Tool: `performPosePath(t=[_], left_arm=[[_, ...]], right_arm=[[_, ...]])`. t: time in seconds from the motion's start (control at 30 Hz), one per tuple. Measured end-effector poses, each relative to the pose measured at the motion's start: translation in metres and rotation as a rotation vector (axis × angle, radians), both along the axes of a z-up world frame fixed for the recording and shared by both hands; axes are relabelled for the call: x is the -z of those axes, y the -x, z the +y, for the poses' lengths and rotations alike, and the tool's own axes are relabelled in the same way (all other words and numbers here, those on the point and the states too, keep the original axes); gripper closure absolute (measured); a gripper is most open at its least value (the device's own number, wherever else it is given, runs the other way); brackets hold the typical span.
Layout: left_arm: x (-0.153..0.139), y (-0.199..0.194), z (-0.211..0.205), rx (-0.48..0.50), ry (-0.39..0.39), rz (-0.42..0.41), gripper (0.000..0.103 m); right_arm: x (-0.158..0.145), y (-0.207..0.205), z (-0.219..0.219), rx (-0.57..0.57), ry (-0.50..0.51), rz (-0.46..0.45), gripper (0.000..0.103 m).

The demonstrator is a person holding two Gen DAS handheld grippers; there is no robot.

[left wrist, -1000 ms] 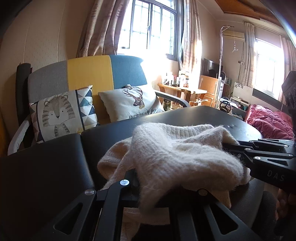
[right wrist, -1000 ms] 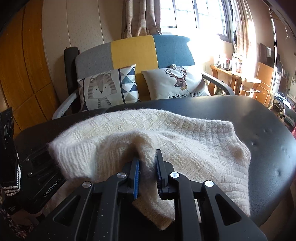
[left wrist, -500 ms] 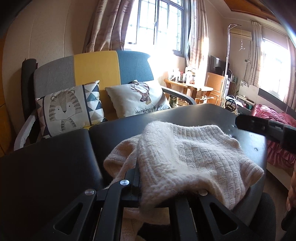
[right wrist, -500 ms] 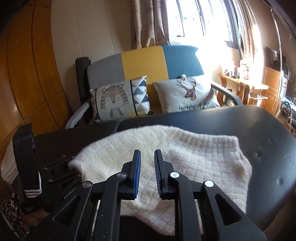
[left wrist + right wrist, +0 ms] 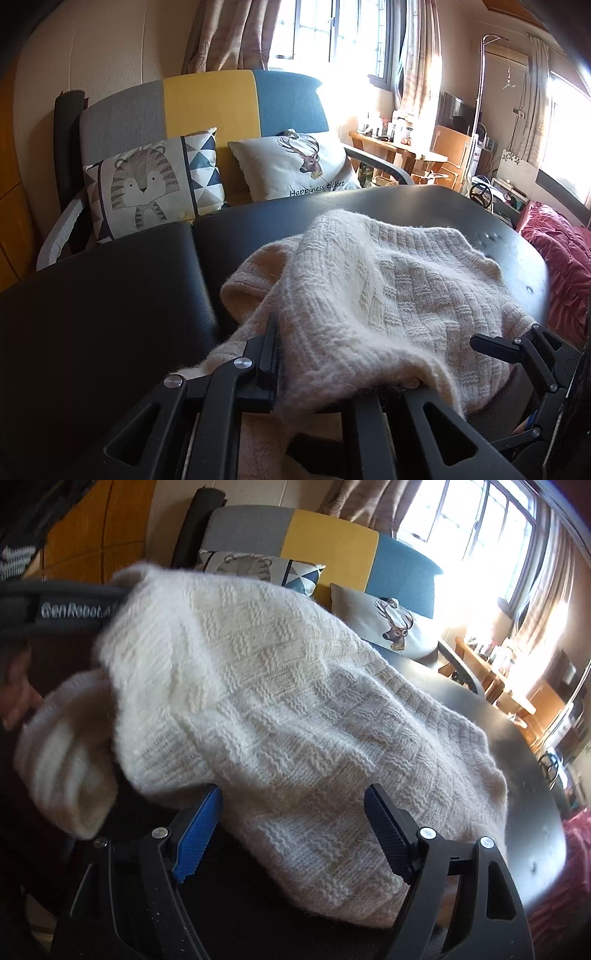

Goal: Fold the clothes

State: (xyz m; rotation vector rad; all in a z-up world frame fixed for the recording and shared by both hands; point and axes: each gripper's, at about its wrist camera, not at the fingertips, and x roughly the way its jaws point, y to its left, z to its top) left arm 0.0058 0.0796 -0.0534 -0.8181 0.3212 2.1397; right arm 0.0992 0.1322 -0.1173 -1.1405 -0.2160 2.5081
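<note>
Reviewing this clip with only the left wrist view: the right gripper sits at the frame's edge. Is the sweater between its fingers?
Observer: Yes. In the right wrist view the right gripper has its jaws opening, and the sweater has its near edge between the blue pads.
Operator: Pinched?
Observer: No, the pads stand wide apart, with the knit loose between them.
Operator: Anything else?
Observer: Part of a hand shows at that view's left edge, blurred.

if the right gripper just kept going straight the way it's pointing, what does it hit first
Most likely the cream knit sweater. The right gripper has its jaws opening, and the sweater's near edge already lies between the blue pads, apparently untouched. The black table is underneath.
</note>
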Motion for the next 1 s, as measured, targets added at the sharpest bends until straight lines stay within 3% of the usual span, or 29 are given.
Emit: performPosePath(t=[0.2,0.43,0.47,0.53,0.57,0.6,0.83,0.9,1.0], left_arm=[[0.005,0.007,0.001,-0.011,0.028,-0.024,0.085],[0.013,0.008,0.003,-0.006,0.049,-0.03,0.085],[0.014,0.008,0.004,-0.005,0.054,-0.028,0.085],[0.016,0.007,0.006,-0.001,0.066,-0.021,0.085],[0.017,0.007,0.008,0.001,0.075,-0.016,0.085],[0.018,0.006,0.009,0.003,0.085,-0.012,0.085],[0.031,0.001,0.019,0.039,0.162,0.05,0.085],[0.033,-0.002,0.025,0.059,0.204,0.095,0.084],[0.037,-0.008,0.033,0.084,0.272,0.179,0.082]], right_arm=[[-0.005,0.01,0.015,0.069,-0.021,0.049,0.021],[-0.008,0.018,0.039,0.114,0.115,0.066,0.021],[-0.006,0.02,0.043,0.124,0.157,0.06,0.025],[-0.004,0.025,0.046,0.135,0.218,0.033,0.041],[-0.003,0.026,0.047,0.136,0.238,0.02,0.057],[-0.002,0.028,0.047,0.135,0.255,0.008,0.066],[-0.002,0.023,0.053,0.163,0.338,0.022,0.08],[-0.005,0.02,0.056,0.166,0.361,0.036,0.087],[-0.013,0.014,0.057,0.159,0.366,0.069,0.089]])
